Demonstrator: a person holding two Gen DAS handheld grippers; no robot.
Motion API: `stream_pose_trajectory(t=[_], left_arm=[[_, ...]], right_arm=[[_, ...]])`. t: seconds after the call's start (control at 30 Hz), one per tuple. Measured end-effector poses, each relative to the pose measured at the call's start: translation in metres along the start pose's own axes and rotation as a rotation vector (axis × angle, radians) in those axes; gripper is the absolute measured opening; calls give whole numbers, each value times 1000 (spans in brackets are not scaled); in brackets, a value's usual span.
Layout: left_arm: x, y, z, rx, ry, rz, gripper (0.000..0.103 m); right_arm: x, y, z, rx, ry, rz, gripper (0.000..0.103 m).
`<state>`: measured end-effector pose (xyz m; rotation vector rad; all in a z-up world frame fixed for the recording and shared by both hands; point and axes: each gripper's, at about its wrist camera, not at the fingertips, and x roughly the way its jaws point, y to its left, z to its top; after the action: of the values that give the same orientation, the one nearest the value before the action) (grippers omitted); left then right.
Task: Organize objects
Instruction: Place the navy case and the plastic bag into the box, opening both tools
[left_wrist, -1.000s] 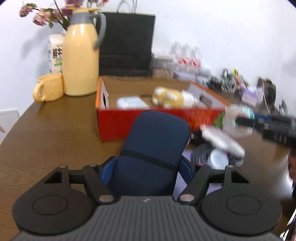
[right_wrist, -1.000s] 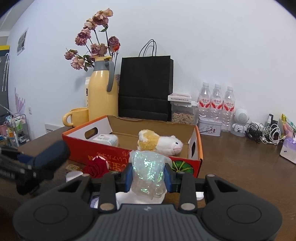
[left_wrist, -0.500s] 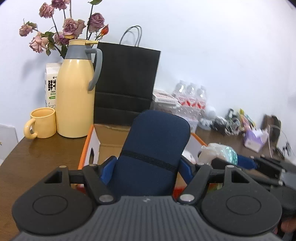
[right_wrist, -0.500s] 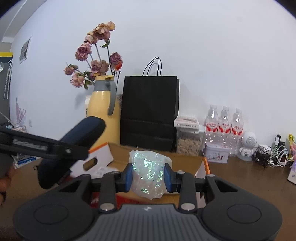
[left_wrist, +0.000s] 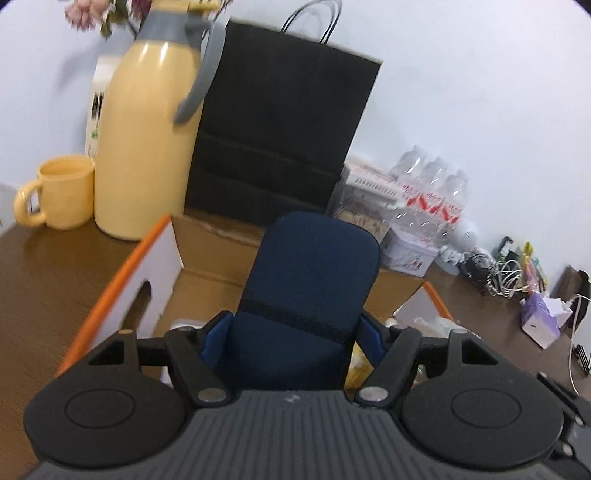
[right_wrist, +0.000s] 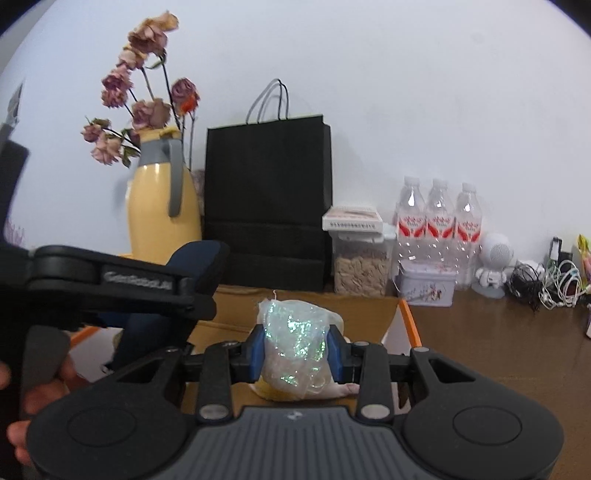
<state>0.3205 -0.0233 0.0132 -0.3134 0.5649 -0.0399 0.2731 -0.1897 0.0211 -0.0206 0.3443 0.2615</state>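
Observation:
My left gripper (left_wrist: 293, 338) is shut on a dark blue padded case (left_wrist: 314, 288) and holds it above the open orange cardboard box (left_wrist: 122, 280). The case and the left gripper also show at the left of the right wrist view (right_wrist: 192, 266). My right gripper (right_wrist: 295, 350) is shut on a crumpled iridescent plastic bag (right_wrist: 295, 339), held above the same box (right_wrist: 406, 314). A yellow and white plush toy (right_wrist: 332, 389) lies in the box just below the bag, mostly hidden.
Behind the box stand a yellow thermos jug (left_wrist: 147, 140), a yellow mug (left_wrist: 62, 192), a black paper bag (right_wrist: 269, 203), a cereal container (right_wrist: 360, 266), a tin (right_wrist: 426, 288) and three water bottles (right_wrist: 437, 229). Cables (right_wrist: 546, 280) lie at the back right.
Both grippers have moved forward and now hang over the box, each still holding its item. The left gripper tilted down toward the box interior.

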Motion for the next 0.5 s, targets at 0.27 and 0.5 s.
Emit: stream_pose_trajectory(t=[0.27,0.5], left_arm=[[23,4,-3,-24,35,19,70],[15,2,-9,3,-29,-10,103]], right_arm=[[17,-4,-10,7,59,-36,33],[16,-5,-14,9,67,-43,46]])
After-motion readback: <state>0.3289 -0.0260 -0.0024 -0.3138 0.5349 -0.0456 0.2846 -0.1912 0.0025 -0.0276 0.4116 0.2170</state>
